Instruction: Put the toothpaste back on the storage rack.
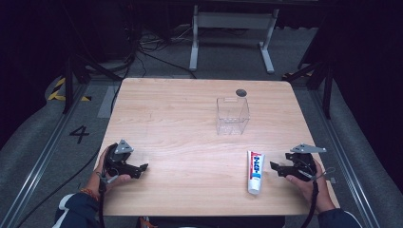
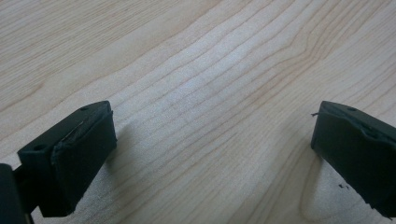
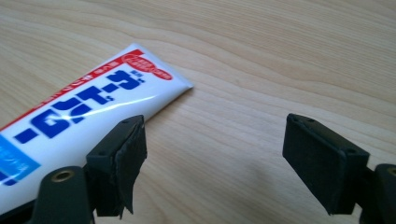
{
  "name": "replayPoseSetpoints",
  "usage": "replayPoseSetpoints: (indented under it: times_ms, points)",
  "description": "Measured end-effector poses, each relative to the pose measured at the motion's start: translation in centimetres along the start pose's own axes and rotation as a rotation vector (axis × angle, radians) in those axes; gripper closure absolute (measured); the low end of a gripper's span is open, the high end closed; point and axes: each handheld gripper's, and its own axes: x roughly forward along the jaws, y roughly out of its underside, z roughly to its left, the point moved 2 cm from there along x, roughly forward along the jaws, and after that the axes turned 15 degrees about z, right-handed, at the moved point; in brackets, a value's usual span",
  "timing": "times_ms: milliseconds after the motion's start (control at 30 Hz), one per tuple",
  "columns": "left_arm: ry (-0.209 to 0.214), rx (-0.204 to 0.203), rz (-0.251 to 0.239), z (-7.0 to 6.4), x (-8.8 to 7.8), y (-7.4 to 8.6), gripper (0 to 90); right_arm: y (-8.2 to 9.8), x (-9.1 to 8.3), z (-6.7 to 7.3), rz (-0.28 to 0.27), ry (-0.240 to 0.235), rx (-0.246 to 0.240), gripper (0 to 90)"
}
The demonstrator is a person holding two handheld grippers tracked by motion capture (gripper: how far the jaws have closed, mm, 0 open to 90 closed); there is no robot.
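The left gripper [image 1: 135,168] is resting low over the pale wooden worktop [image 1: 180,123], its jaws standing wide apart with bare wood between them. The right gripper [image 1: 280,167] is also gaping wide and gripping nothing; a white toothpaste tube with blue lettering and red trim [image 1: 255,171] is lying flat just beside its jaws, apart from them. Well beyond both, a clear square plastic container [image 1: 232,116] is standing upright. Grey floor and dark surroundings are ringing the worktop.

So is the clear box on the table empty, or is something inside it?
Empty, as far as the high view shows: the clear box stands upright and open-topped, and only wood grain shows through its walls. The toothpaste tube lies outside it.
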Motion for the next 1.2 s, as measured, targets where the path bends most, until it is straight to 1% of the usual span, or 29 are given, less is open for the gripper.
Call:
replayPoseSetpoints:
  times_ms: [67, 100, 167, 200, 233, 267, 300, 333, 367, 400, 433, 500, 533, 600, 633, 700, 733, 800, 833, 933, 967, 1033, 1067, 1100, 1200]
  points:
    - [0.000, 0.000, 0.000, 0.0, 0.0, 0.0, 0.5, -0.1, -0.2, 0.6, 0.000, -0.016, -0.005, 22.3]
    - [0.000, -0.002, 0.000, 0.0, 0.0, 0.0, 0.5, -0.3, -0.3, 1.0, -0.005, -0.019, -0.016, 22.0]
    - [0.002, 0.001, 0.000, 0.0, 0.0, 0.0, 0.5, -0.3, -0.4, 1.3, -0.009, -0.021, -0.020, 22.0]
    - [0.002, 0.003, 0.000, 0.0, 0.0, 0.0, 0.5, -0.6, -0.6, 1.8, -0.019, -0.034, -0.025, 21.6]
    - [0.002, 0.003, 0.000, 0.0, 0.0, 0.0, 0.5, -0.6, -0.6, 1.8, -0.019, -0.034, -0.025, 21.6]
    - [0.002, 0.002, 0.000, 0.0, 0.0, 0.0, 0.5, -0.8, -0.6, 2.5, -0.016, -0.046, -0.031, 21.7]
    - [0.002, 0.002, 0.000, 0.0, 0.0, 0.0, 0.5, -0.8, -0.6, 2.5, -0.016, -0.046, -0.031, 21.7]
    - [0.003, 0.003, 0.000, 0.0, 0.0, 0.0, 0.5, -0.9, -0.6, 2.9, -0.015, -0.055, -0.038, 21.7]
    - [-0.004, 0.010, -0.001, 0.1, 0.0, 0.0, 0.5, -1.1, -0.5, 3.3, -0.009, -0.061, -0.047, 21.8]
    - [0.002, 0.006, 0.000, 0.0, 0.0, 0.0, 0.5, -1.3, -0.3, 4.1, -0.001, -0.058, -0.081, 21.9]
    - [0.002, 0.006, 0.000, 0.0, 0.0, 0.0, 0.5, -1.5, -0.2, 4.4, 0.006, -0.061, -0.088, 22.4]
    - [-0.004, 0.010, -0.001, 0.1, 0.0, 0.0, 0.5, -1.7, 0.0, 4.8, 0.013, -0.091, -0.082, 22.7]
    - [0.004, 0.002, 0.000, 0.0, 0.0, 0.0, 0.5, -1.8, 0.0, 5.0, 0.017, -0.096, -0.079, 22.8]
    - [0.001, 0.007, 0.000, 0.0, 0.0, 0.0, 0.5, -1.9, 0.1, 5.1, 0.022, -0.092, -0.084, 22.7]
    - [-0.003, 0.008, -0.001, 0.1, 0.0, 0.0, 0.5, -2.1, 0.4, 5.5, 0.034, -0.093, -0.094, 22.2]
    - [0.003, 0.005, 0.000, 0.0, 0.0, 0.0, 0.5, -2.2, 0.5, 5.5, 0.036, -0.089, -0.094, 21.4]
    - [-0.003, 0.009, -0.001, 0.1, 0.0, 0.0, 0.5, -2.3, 0.6, 5.6, 0.037, -0.091, -0.091, 21.2]
    - [-0.004, 0.010, -0.001, 0.1, 0.0, 0.0, 0.5, -2.4, 0.9, 5.7, 0.043, -0.088, -0.068, 19.2]
    - [0.003, 0.004, 0.001, 0.0, 0.0, 0.0, 0.5, -2.4, 1.2, 5.9, 0.051, -0.090, -0.049, 17.6]
    - [-0.004, 0.010, -0.001, 0.1, 0.0, 0.0, 0.5, -2.5, 1.6, 6.2, 0.075, -0.100, -0.052, 16.7]
    - [0.003, 0.005, 0.000, 0.0, 0.0, 0.0, 0.5, -2.6, 1.8, 6.3, 0.082, -0.100, -0.060, 16.7]
    - [0.003, 0.006, 0.000, 0.0, 0.0, 0.0, 0.5, -2.7, 2.1, 6.4, 0.100, -0.097, -0.059, 15.5]
    - [0.002, 0.006, 0.001, 0.0, 0.0, 0.0, 0.5, -2.7, 2.1, 6.4, 0.100, -0.097, -0.059, 15.5]
    - [0.003, 0.005, 0.000, 0.0, 0.0, 0.0, 0.5, -2.9, 2.5, 6.4, 0.114, -0.083, -0.057, 16.1]
    - [-0.001, 0.007, -0.001, 0.1, 0.0, 0.0, 0.5, -3.0, 3.0, 6.3, 0.131, -0.084, -0.030, 15.7]
